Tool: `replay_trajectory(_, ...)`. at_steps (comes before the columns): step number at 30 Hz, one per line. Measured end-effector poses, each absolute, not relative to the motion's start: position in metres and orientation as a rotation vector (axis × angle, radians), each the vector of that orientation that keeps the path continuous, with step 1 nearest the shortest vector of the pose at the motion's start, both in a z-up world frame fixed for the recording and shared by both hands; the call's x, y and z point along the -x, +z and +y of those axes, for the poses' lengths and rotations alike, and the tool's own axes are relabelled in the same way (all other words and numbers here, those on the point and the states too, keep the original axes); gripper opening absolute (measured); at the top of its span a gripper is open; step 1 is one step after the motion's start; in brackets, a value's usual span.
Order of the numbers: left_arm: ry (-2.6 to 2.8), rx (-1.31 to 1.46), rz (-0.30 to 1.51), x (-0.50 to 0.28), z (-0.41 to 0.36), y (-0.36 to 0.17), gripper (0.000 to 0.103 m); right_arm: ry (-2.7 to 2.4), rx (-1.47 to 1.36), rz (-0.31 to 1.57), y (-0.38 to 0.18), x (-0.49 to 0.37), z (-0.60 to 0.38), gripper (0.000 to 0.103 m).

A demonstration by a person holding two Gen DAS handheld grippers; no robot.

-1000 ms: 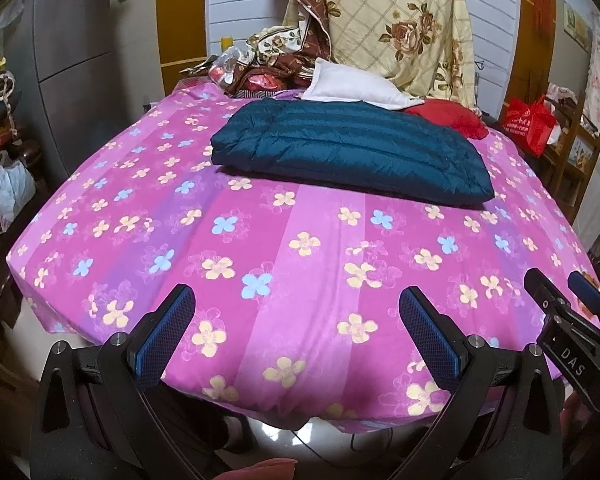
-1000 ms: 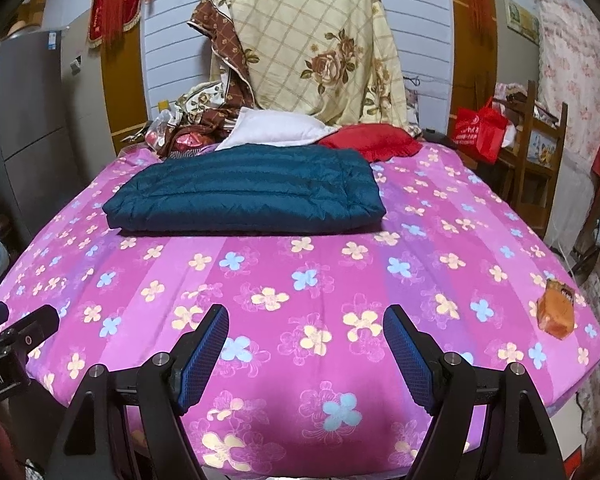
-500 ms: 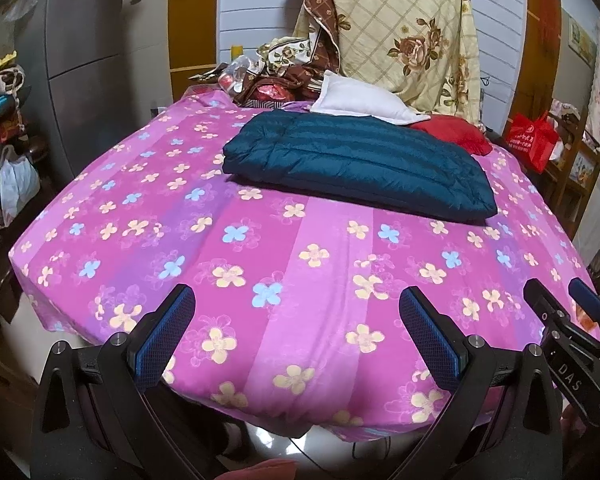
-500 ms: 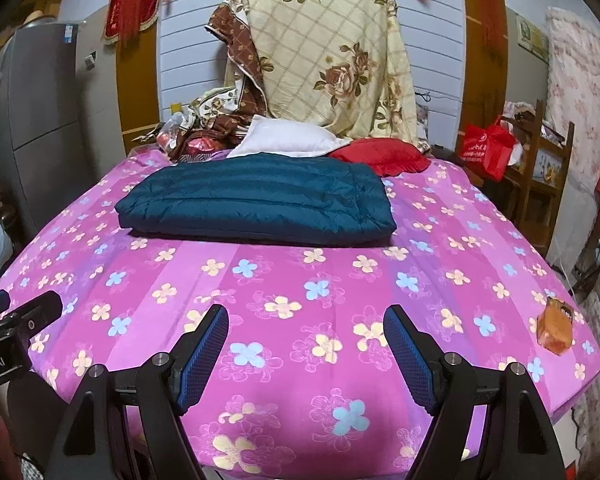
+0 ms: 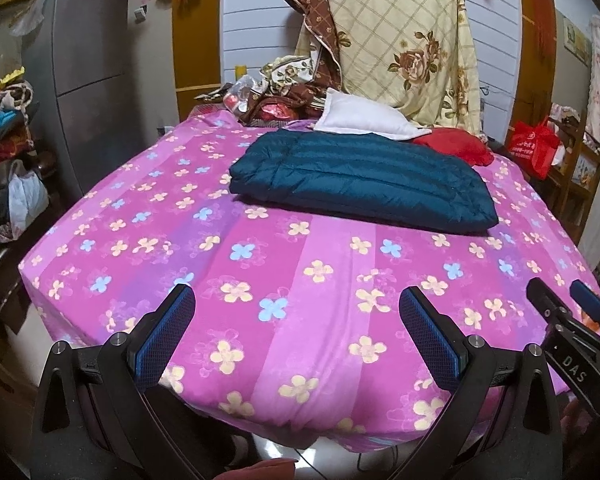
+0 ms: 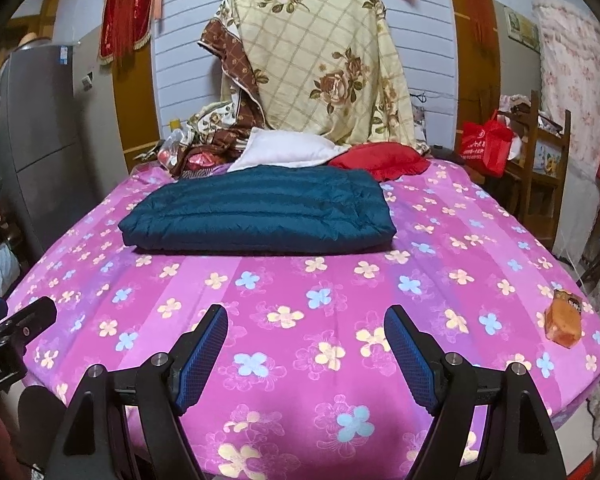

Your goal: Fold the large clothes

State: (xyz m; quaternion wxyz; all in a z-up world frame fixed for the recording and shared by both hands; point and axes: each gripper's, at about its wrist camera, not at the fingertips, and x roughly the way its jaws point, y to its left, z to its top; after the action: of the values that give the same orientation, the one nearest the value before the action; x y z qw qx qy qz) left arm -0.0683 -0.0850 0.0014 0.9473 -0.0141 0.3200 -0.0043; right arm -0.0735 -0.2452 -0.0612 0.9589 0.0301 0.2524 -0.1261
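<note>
The folded teal down jacket (image 5: 364,184) is seen lying flat on the bed (image 5: 260,320), toward the headboard end, unchanged from a second ago. Just behind the jacket, a white pillow (image 5: 364,120) and a red cushion (image 5: 454,146) are tucked. Both left tongs (image 5: 296,332) and right tongs (image 6: 306,350) are held wide apart, nothing gripped, well short of the jacket. Both views have been tipped upward, probably pulled back a bit.

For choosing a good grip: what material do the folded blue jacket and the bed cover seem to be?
The folded blue jacket looks like quilted, padded synthetic shell: stitched puffy ridges and a slight sheen. The bed cover looks like thin matte printed woven fabric, perhaps cotton.
</note>
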Motion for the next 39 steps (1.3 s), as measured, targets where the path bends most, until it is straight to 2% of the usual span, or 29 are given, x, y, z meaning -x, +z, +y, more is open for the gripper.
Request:
replay_trajectory(2, -0.001, 0.023, 0.643, 0.069, -0.084, 0.001, 0.102, -0.260, -0.061, 0.509, -0.061, 0.074, -0.245, 0.086)
replay_trajectory(23, -0.046, 0.044, 0.689, 0.062, -0.079, -0.001, 0.102, -0.261, 0.002, 0.492, -0.053, 0.070, -0.232, 0.086)
replay_trajectory(39, -0.084, 0.060, 0.690, 0.063, -0.078, -0.002, 0.102, -0.236, 0.025, 0.564, -0.060, 0.055, -0.219, 0.086)
